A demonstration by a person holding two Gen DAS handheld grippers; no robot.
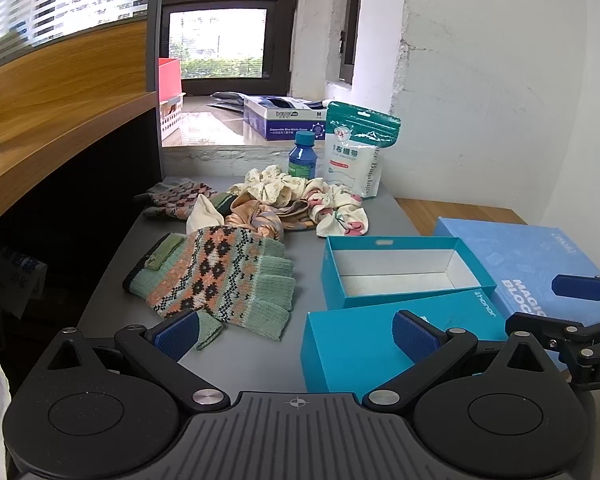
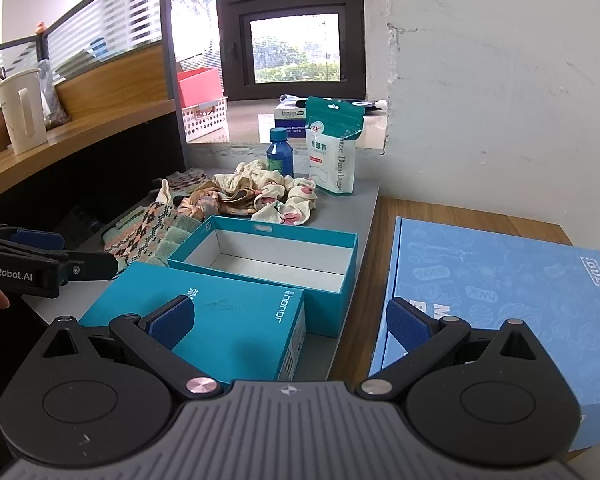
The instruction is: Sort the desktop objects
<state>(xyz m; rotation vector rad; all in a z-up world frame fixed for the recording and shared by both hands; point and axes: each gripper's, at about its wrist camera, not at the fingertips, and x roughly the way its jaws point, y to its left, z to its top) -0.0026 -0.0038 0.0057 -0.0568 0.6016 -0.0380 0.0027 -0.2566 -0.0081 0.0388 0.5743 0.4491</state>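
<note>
A patterned knit glove point(image 1: 216, 276) lies on the grey desk point(image 1: 256, 344), a second glove point(image 1: 176, 198) behind it. Scrunchies point(image 1: 292, 196) are piled mid-desk, with a blue bottle point(image 1: 302, 156) and a bandage pouch point(image 1: 356, 152) behind. An open teal box point(image 1: 400, 272) stands empty; its lid point(image 1: 364, 348) lies in front. My left gripper point(image 1: 296, 332) is open and empty, its left pad over the glove's cuff. My right gripper point(image 2: 288, 322) is open and empty above the lid point(image 2: 228, 320), with the open box point(image 2: 272, 256) beyond.
A large light-blue box point(image 2: 496, 312) lies on the wooden surface at the right. A white wall stands behind. A glove carton point(image 1: 288, 120) and a white basket point(image 2: 204, 118) sit on the sill. A wooden shelf with a white cup point(image 2: 22, 112) runs along the left.
</note>
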